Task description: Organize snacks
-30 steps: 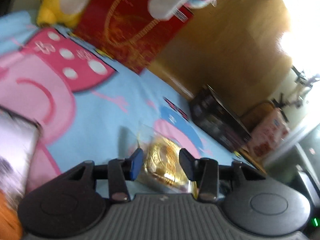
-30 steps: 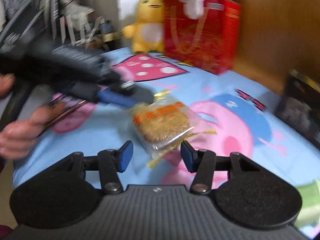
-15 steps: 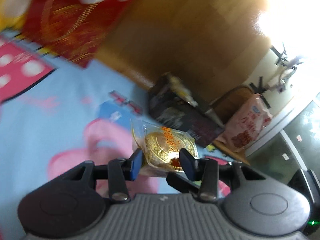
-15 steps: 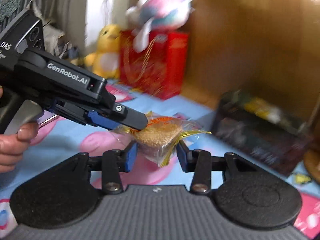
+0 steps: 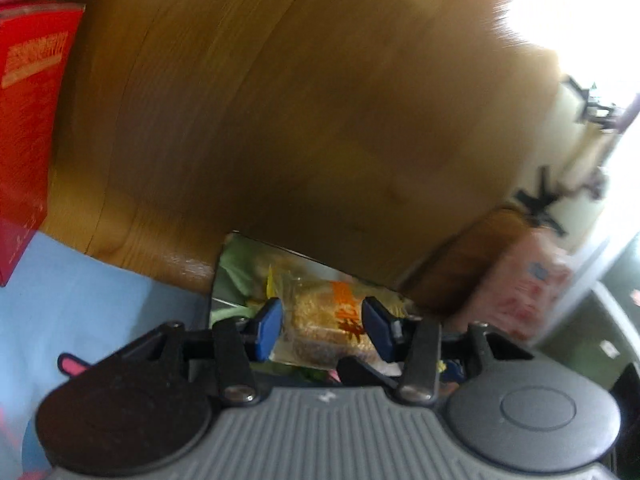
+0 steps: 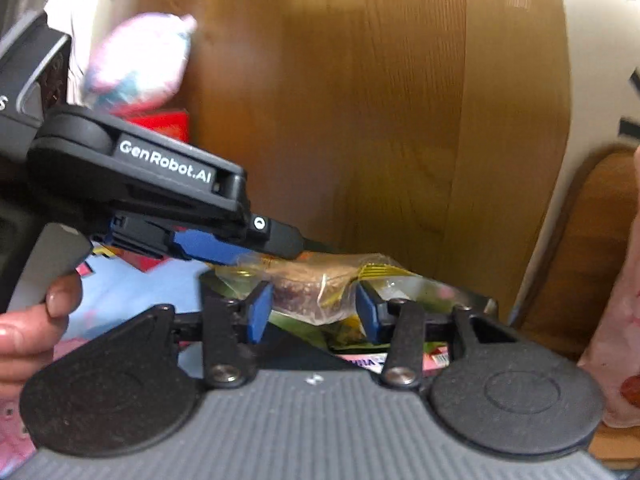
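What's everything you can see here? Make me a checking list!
Surface: blue cartoon sheet.
Job's things: wrapped snack cake held over the open snack box.
Clutter: red box, plush toy.
Grippers: left gripper clamps the cake, jaws just opened slightly; right gripper has the cake between its pads, jaws just opened slightly, grip unclear; a hand holds the left one.
Cables: nothing seen.
Surroundings: wooden panel, pink bag.

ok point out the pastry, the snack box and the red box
pastry (image 5: pixel 320 320): left wrist view, wrapped cake face
snack box (image 5: pixel 256 254): left wrist view, back rim
red box (image 5: pixel 28 120): left wrist view, front face
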### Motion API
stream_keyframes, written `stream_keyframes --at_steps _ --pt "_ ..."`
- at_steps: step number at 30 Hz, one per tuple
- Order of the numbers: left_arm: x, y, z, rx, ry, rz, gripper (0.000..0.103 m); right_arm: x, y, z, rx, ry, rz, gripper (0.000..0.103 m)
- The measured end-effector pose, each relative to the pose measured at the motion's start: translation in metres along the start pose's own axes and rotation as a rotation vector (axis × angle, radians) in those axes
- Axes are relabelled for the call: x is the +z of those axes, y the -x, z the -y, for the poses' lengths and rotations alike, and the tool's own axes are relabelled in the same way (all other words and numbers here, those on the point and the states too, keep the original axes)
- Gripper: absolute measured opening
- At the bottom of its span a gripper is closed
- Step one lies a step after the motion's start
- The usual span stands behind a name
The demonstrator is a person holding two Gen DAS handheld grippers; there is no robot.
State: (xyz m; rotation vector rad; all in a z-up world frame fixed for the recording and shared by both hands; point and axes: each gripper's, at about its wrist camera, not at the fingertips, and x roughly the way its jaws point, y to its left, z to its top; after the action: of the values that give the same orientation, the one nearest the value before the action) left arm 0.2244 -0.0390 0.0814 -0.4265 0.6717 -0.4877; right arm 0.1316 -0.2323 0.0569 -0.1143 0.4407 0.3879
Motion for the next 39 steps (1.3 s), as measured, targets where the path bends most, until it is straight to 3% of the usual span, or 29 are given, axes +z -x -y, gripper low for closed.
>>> stream_keyframes --at_steps 3,6,10,18,23,25,32,34,36,39 --pt "-0.004 0.001 -0.004 0.014 0.009 0.004 0.043 -0.008 0.003 0.008 -0.005 -0.048 0.011 0.052" --pt "-0.016 0.025 -0.002 0.001 -0.01 0.032 0.043 -0.018 0.031 0.014 -0.008 -0.111 0.061 0.053" --pt "-0.048 0.065 0.001 -0.048 -0.02 0.032 0.043 -0.042 0.073 0.017 0.041 -0.212 0.051 0.053" --pt "-0.13 0.104 -0.016 -0.096 0.105 -0.132 0.047 -0.096 0.104 -0.002 0.137 -0.313 -0.124 0.049" --pt "-0.162 0.103 -0.023 -0.09 0.148 -0.209 0.045 -0.095 0.104 -0.027 0.197 -0.326 -0.173 0.045" --pt "-0.167 0.107 -0.026 -0.099 0.168 -0.218 0.044 -0.096 0.11 -0.036 0.257 -0.339 -0.193 0.036" --pt "-0.171 0.146 -0.043 -0.062 0.198 -0.177 0.045 -0.099 0.143 -0.082 0.416 -0.195 -0.221 0.035" --pt "-0.173 0.157 -0.051 -0.07 0.225 -0.17 0.045 -0.098 0.15 -0.091 0.389 -0.117 -0.2 0.037" --pt "-0.175 0.166 -0.054 -0.054 0.227 -0.157 0.045 -0.099 0.151 -0.095 0.35 -0.079 -0.2 0.047" --pt "-0.177 0.168 -0.052 -0.042 0.21 -0.158 0.045 -0.104 0.148 -0.098 0.319 -0.042 -0.216 0.05"
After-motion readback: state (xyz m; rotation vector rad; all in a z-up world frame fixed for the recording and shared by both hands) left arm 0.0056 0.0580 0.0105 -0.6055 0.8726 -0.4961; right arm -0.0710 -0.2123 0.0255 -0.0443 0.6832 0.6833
